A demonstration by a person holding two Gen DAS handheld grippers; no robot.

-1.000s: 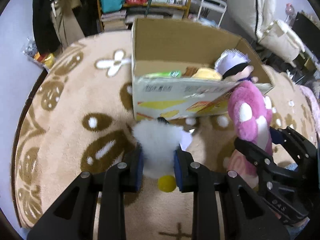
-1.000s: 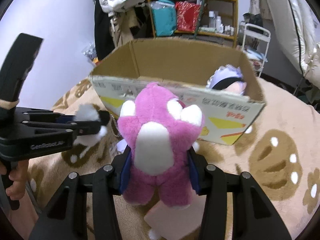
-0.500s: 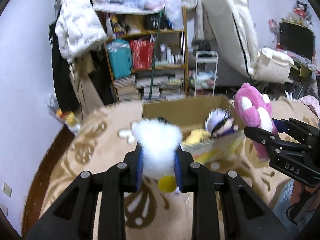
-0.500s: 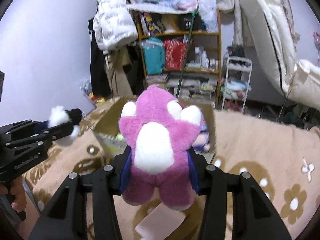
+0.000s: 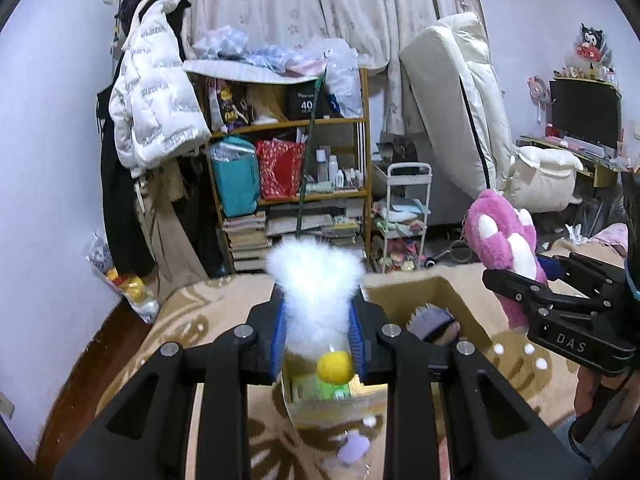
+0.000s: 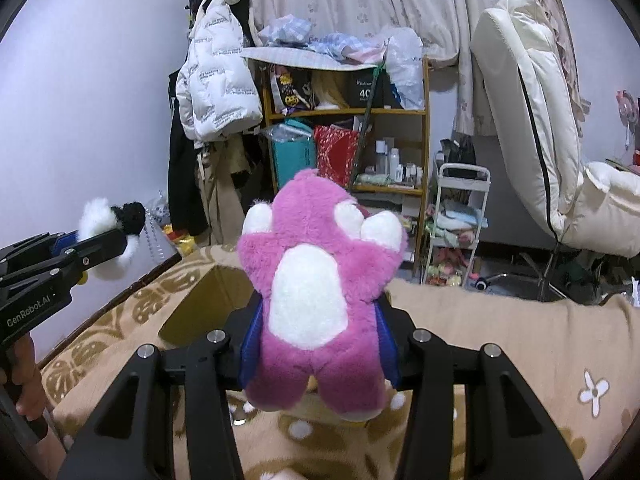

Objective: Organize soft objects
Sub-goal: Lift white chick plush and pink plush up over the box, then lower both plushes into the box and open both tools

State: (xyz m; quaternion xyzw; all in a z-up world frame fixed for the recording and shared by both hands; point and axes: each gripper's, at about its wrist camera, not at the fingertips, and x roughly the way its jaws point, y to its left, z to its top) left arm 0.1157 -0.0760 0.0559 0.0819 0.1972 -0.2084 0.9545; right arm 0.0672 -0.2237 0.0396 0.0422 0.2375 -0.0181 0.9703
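Left wrist view: white fluffy toy (image 5: 316,300) pinched in the left gripper (image 5: 318,340), above the open cardboard box (image 5: 460,304) on the patterned rug (image 5: 192,320). Pink plush toy (image 6: 320,280) is clamped in the right gripper (image 6: 320,348), over the box's right edge.

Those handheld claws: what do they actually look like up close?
Both are matte black, angular frames with silver screw heads and blue ribbed pads on the fingers. The left claw carries white "GenRobot.AI" lettering on its side; the right claw reads "DAS". No cables show.
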